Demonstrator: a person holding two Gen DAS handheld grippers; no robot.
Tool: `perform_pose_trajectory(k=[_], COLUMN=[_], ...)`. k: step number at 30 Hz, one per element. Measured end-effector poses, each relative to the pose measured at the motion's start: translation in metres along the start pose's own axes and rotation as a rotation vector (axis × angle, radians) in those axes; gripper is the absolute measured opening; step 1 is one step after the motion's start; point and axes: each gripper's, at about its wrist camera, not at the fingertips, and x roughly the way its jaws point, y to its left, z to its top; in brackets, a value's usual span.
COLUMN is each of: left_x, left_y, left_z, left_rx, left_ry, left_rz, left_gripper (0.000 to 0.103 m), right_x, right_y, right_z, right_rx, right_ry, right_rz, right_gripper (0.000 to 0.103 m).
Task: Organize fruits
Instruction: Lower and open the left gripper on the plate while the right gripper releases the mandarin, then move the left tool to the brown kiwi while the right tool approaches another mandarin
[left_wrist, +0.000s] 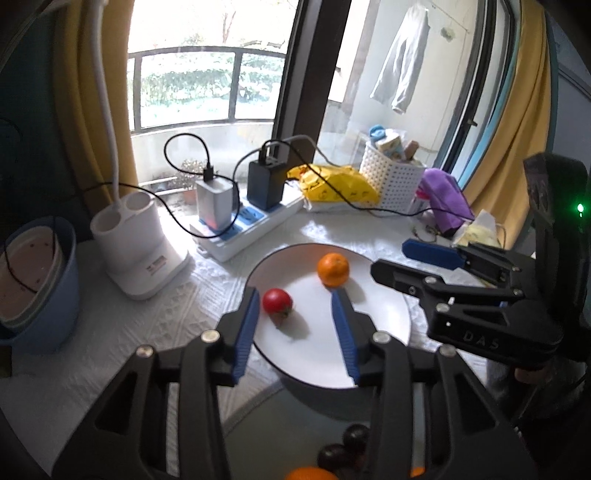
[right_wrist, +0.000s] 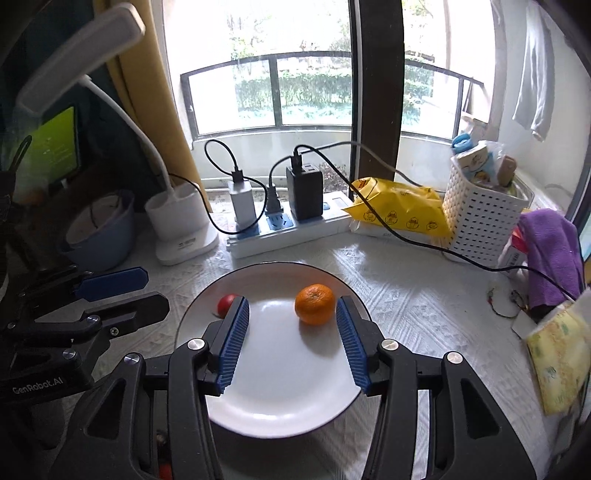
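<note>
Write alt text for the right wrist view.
A white plate on a pale tablecloth holds an orange and a red tomato, seen between the open blue pads of the right gripper. Behind stand a power strip, a white basket and a window; the left gripper enters from the left.

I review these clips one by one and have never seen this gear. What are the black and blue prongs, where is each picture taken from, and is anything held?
No robot here: a person holds two hand-held claws, each with a fisheye camera looking along its blue-padded fingers. One picture looks out from the left claw, the other from the right claw; each also shows the other claw at its edge. On the cloth-covered table sits a white plate carrying an orange and a red tomato. Both claws are open and hold nothing. Behind stand a power strip and a white basket.
</note>
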Motion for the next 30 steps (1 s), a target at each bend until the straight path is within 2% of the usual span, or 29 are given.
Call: perform_pose_trajectory(k=[19,30], left_x=[-0.091,-0.110], left_y=[-0.027,-0.038], left_z=[-0.038,-0.077], left_rx=[0.010,0.000], left_ry=[-0.127,-0.117], left_rz=[0.058,0.089], left_gripper=[0.044,0.044], right_x=[-0.078,-0.096], right_y=[0.023,0.032], right_z=[-0.039,-0.071], right_rx=[-0.034,-0.045], right_ry=[-0.059,-0.046], right_rz=[0.009,0.048], right_gripper=[0.052,0.052])
